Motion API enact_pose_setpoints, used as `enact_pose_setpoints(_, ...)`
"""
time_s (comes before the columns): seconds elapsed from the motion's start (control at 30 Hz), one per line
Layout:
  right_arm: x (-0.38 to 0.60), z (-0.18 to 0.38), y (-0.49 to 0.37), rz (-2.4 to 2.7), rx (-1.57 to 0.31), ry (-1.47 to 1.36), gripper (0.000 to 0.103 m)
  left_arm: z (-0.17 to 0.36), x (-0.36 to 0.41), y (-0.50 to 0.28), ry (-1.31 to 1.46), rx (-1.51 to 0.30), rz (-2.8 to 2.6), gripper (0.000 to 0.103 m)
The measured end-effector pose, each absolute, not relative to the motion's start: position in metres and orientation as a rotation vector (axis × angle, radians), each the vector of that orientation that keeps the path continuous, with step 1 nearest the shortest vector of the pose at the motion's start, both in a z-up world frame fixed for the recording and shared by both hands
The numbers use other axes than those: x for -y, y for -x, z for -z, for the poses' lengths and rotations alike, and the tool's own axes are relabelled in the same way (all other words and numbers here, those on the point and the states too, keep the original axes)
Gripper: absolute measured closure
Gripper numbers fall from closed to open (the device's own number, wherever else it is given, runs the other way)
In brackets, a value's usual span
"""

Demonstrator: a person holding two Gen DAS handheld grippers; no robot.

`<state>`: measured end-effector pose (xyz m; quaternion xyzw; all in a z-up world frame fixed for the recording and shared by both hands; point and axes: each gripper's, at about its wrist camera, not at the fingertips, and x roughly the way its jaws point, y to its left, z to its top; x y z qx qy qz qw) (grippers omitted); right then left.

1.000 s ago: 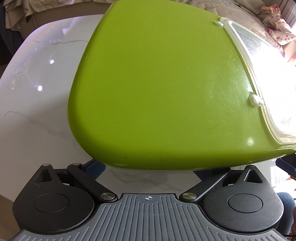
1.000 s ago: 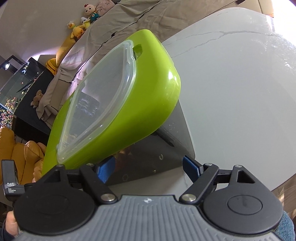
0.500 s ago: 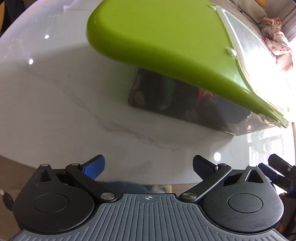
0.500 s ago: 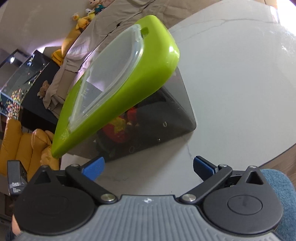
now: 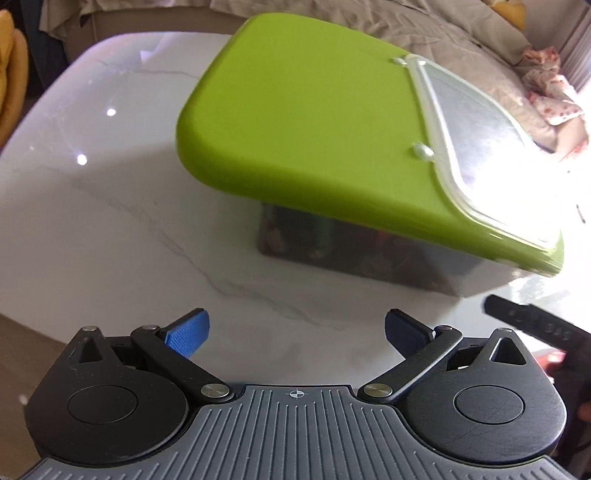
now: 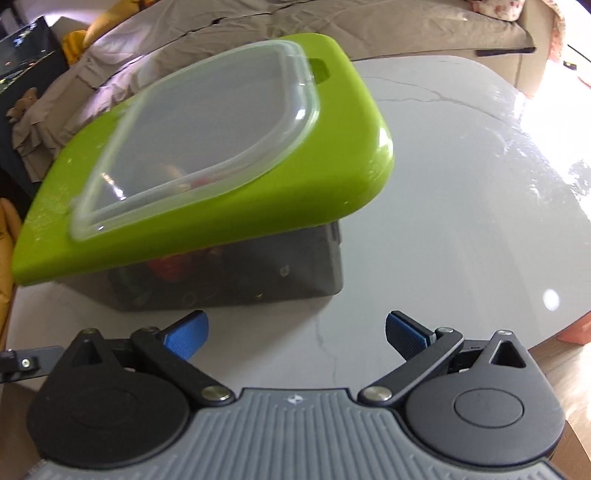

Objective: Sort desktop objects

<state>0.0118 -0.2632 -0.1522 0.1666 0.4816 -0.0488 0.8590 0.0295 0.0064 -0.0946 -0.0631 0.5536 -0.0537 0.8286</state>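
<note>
A dark see-through storage box (image 5: pixel 354 243) (image 6: pixel 236 273) stands on the white marble table (image 5: pixel 110 221) (image 6: pixel 461 206) with small objects dimly visible inside. A green lid (image 5: pixel 306 125) (image 6: pixel 325 177) with a clear window (image 6: pixel 199 136) rests on top of it. My left gripper (image 5: pixel 293 330) is open and empty, back from the box's near left side. My right gripper (image 6: pixel 295 332) is open and empty, back from the box's near right side. Part of the right gripper's body (image 5: pixel 532 328) shows at the right edge of the left wrist view.
A bed or sofa under a beige cover (image 6: pixel 332 26) lies behind the table. A yellow cushion (image 5: pixel 9 74) sits at the far left. The table's near edge (image 5: pixel 33 325) runs just in front of my left gripper.
Both grippers have pulled back from the lid toward the table's near edge. The lid, which they flanked a second ago, now rests on the box, free of both.
</note>
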Motion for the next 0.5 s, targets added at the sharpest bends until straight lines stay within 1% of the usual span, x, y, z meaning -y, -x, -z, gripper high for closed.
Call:
enact_pose_setpoints(0.1, 0.281, 0.157, -0.021, 0.165, -0.971, -0.432, 0.0, 0.1, -0.001, -0.044, 0.131, -1.208, 0.102, 0.0)
enact_pose_setpoints(0.23, 0.304, 0.168, -0.024, 0.158, -0.98, -0.55, 0.0, 0.106, 0.002, -0.051, 0.14, -1.229, 0.108, 0.0)
enact_pose_setpoints(0.4, 0.315, 0.177, -0.021, 0.181, -0.936, -0.576, 0.0, 0.115, -0.004, -0.051, 0.147, -1.258, 0.094, 0.0)
enact_pose_setpoints(0.5, 0.327, 0.18, -0.018, 0.19, -0.957, -0.588, 0.0, 0.113, -0.019, -0.043, 0.191, -1.26, 0.106, 0.0)
